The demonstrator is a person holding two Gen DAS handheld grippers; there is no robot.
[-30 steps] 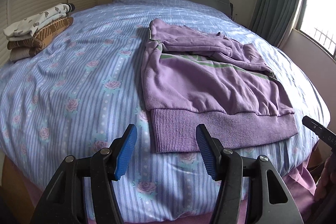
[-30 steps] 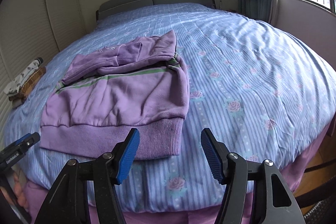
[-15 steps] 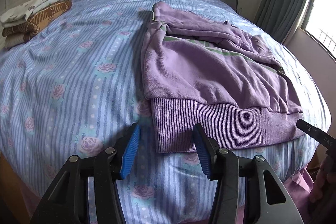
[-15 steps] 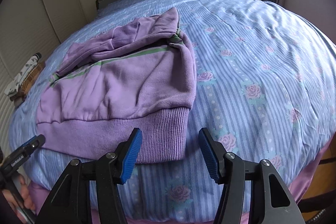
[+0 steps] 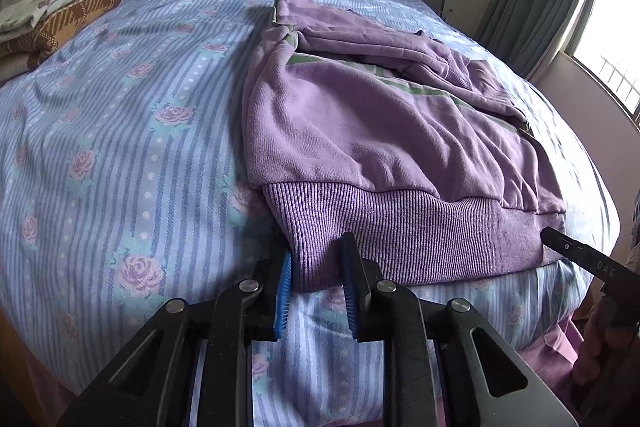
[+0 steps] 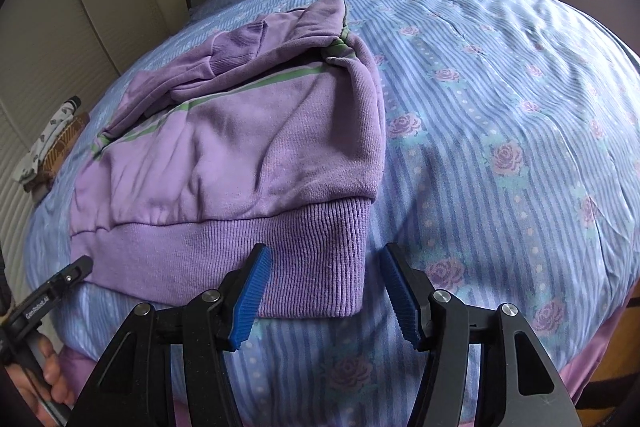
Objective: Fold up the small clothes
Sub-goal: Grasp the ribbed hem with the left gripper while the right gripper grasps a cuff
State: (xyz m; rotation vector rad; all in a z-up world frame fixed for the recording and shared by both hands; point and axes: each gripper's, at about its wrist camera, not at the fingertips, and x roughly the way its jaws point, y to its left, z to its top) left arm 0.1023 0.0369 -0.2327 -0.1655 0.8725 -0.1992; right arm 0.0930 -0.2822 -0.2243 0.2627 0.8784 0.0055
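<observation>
1. Since a second ago, both grippers have come closer to the near hem of the purple sweatshirt (image 5: 384,147), which lies partly folded on the bed (image 5: 120,131).
2. The left gripper (image 5: 316,283) has just been closing; its blue pads now pinch the hem's left corner, the ribbed cloth bunched between them.
3. The right gripper (image 6: 326,291) stands about half open as before, its jaws either side of the hem's right corner, not pressing on it.
4. Counted: one sweatshirt, two grippers, and one stack of folded clothes (image 5: 52,19) at the bed's far left edge.
5. Writing: the left gripper's side, seen in the right view, reads "GenRobot.AI"; the right gripper's side, seen in the left view, shows "DAS".
</observation>
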